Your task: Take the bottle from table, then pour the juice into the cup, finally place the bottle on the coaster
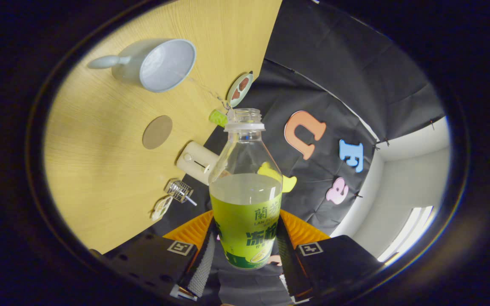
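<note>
1. Black cloth walls the booth behind a pale wooden bench (100,170), which appears tilted steeply in the gripper view.
2. The hand-held gripper (245,250) is clenched on the bottle (246,199): both fingers (202,263) press against the green label at the bottle's lower body, one on each side.
3. The bottle rises straight ahead between the fingers, uncapped, its open mouth pointing away from the gripper. Pale juice fills its lower part, just above the label; the upper part is clear.
4. Just beyond the bottle's mouth, a thin stream (204,87) runs from it across toward the cup (160,63).
5. The cup, light grey-blue with a stubby handle, sits on the bench well beyond the fingers, its open side facing the bottle.
6. The round brown coaster (157,131) lies flat on the bench between the cup and the gripper, apart from both.
7. Near the bottle's shoulder, at the bench edge, stands a cream cylindrical object (196,161); a small metal coil-like item (179,191) lies closer to the gripper.
</note>
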Action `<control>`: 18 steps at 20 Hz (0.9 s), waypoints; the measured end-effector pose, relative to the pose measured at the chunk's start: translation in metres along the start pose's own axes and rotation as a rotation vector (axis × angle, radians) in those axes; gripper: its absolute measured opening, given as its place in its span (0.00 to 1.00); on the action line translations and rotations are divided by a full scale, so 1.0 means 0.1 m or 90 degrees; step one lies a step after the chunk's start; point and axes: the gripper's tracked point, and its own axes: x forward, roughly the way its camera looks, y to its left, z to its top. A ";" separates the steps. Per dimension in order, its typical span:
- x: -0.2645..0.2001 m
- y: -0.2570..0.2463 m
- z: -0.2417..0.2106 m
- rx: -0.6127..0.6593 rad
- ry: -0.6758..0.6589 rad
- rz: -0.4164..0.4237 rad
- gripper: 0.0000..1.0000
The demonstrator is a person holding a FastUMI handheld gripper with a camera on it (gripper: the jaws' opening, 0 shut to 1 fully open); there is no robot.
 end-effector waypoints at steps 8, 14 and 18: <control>0.00 -0.14 0.04 -0.037 -0.012 -0.019 0.75; -0.03 -0.24 0.09 -0.069 -0.023 -0.030 0.75; -0.06 -0.26 0.12 -0.084 -0.031 -0.032 0.75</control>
